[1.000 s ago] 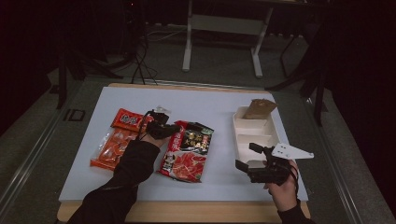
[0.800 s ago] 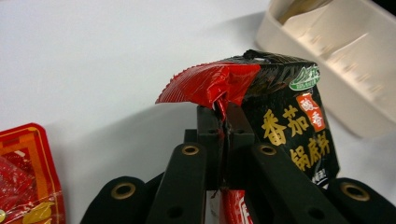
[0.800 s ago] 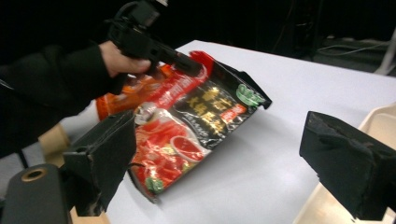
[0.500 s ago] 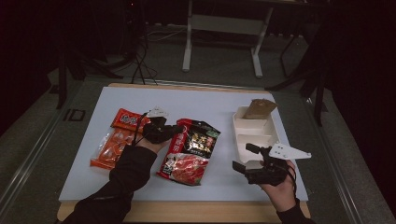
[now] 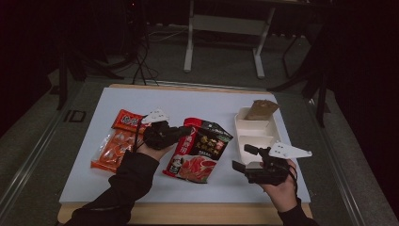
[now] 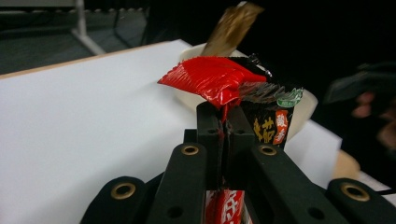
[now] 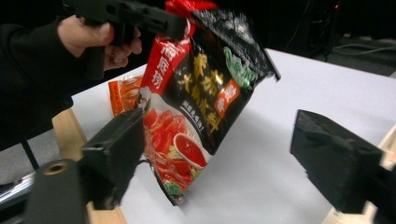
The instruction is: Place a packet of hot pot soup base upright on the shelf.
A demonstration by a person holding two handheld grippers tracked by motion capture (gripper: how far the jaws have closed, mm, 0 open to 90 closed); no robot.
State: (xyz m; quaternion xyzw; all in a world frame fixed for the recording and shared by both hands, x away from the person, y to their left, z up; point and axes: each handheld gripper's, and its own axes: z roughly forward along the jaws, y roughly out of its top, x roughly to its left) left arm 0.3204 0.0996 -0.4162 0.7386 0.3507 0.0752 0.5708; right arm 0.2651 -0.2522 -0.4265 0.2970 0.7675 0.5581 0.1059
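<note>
A red and black sauce pouch (image 5: 200, 150) stands tilted at the middle of the table, its top edge raised and its bottom on the white mat. My left gripper (image 5: 186, 131) is shut on that top edge; in the left gripper view the jaws (image 6: 225, 114) pinch the crumpled red corner of the pouch (image 6: 210, 77). My right gripper (image 5: 243, 158) hovers open at the front right, pointing toward the pouch (image 7: 201, 93). Its jaws have just been closing a little, with nothing between them.
An orange snack packet (image 5: 115, 146) lies left of the pouch. A white compartment tray (image 5: 256, 134) sits at the right, with a brown packet (image 5: 261, 109) leaning at its far end. The mat's wooden front edge (image 5: 188, 214) runs below both hands.
My left gripper has risen and shifted right with the pouch's top edge, so the pouch now stands more upright. The right gripper has stayed in place.
</note>
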